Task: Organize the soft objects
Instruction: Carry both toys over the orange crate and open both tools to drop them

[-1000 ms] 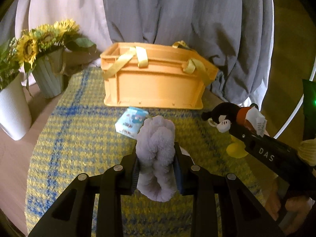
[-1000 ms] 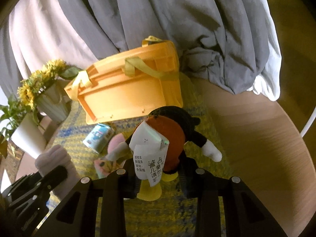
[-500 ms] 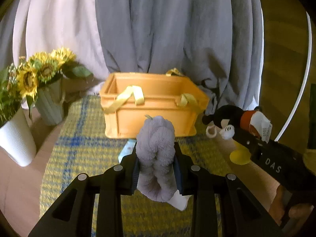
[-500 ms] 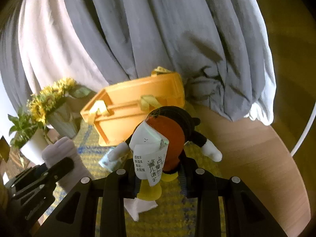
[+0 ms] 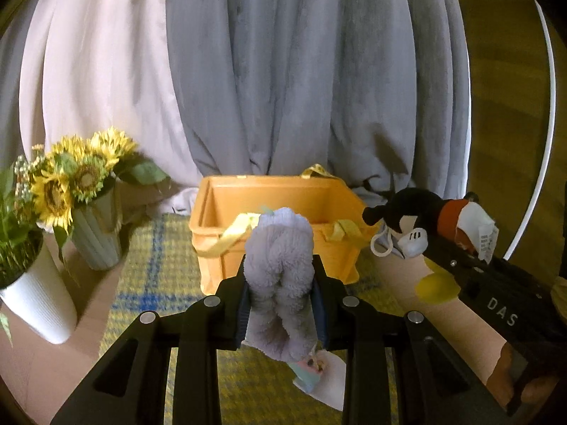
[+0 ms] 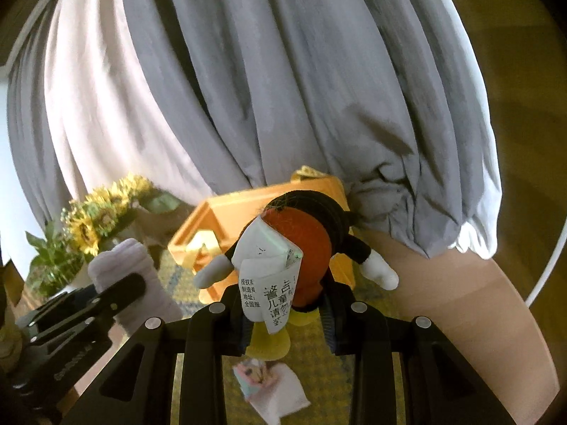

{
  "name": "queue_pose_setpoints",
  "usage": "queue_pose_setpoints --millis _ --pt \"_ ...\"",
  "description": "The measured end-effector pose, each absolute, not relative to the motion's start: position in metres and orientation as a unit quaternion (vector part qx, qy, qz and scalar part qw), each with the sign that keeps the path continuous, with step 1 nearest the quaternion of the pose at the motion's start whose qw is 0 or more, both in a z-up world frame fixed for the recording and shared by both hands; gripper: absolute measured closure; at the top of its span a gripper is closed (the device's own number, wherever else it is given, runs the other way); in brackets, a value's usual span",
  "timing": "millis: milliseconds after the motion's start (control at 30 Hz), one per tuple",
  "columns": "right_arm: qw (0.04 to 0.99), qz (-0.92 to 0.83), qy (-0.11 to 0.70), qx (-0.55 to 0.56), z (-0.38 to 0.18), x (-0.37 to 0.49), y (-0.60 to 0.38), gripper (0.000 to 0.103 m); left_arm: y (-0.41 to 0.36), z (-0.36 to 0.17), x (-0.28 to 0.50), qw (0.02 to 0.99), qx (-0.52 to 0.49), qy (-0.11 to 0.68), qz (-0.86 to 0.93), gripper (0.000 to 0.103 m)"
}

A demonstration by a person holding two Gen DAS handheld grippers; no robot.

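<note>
My left gripper (image 5: 280, 301) is shut on a rolled grey fluffy towel (image 5: 280, 265), held up in the air in front of the orange crate (image 5: 248, 248). In the right wrist view that towel (image 6: 124, 269) and the left gripper (image 6: 117, 294) show at the left. My right gripper (image 6: 287, 311) is shut on a black, red and yellow mouse plush (image 6: 304, 241) with a white label, also lifted before the crate (image 6: 205, 233). The plush (image 5: 421, 216) hangs at the right in the left wrist view. The crate's inside looks bare where visible.
A yellow and blue checked mat (image 5: 149, 269) covers the round wooden table (image 6: 460, 301). Sunflowers in a ribbed vase (image 5: 95, 244) and a white plant pot (image 5: 42, 308) stand at the left. Small soft items (image 6: 273, 386) lie on the mat below. Grey and white curtains (image 5: 301, 71) hang behind.
Both grippers have risen with their loads, so the crate's open top now shows. The small blue item on the mat has dropped out of sight behind the towel.
</note>
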State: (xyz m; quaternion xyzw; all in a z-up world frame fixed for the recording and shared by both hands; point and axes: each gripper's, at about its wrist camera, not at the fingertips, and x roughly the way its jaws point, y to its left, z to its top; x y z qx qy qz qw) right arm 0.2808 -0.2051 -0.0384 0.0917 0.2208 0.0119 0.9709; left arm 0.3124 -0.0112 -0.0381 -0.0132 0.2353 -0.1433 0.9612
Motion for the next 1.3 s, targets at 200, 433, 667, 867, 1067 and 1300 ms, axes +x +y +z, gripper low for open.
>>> queue_pose_setpoints --millis 200,433,667,867,1067,1300 --pt "0.977 0.020 0.194 0.087 -0.026 0.288 -0.196 0.071 -0.007 -0.026 0.324 0.965 -0.012 0.219 -0.143 0.073" --pt "0.982 0.024 0.172 0.077 -0.011 0.302 -0.192 0.071 -0.008 -0.013 0.344 0.970 -0.006 0.197 -0.142 0.073" --pt "0.982 0.030 0.171 0.076 -0.004 0.327 -0.192 0.071 -0.013 -0.005 0.373 0.972 -0.002 0.185 -0.143 0.073" --pt "0.980 0.041 0.176 0.079 -0.001 0.350 -0.186 0.071 -0.020 -0.001 0.401 0.974 0.005 0.177 -0.143 0.073" --pt "0.979 0.042 0.182 0.075 0.000 0.379 -0.177 0.071 -0.026 -0.004 0.432 0.971 0.013 0.190 -0.145 0.073" --pt "0.975 0.047 0.207 0.073 -0.005 0.418 -0.177 0.071 -0.034 -0.015 0.472 0.967 0.030 0.212 -0.141 0.073"
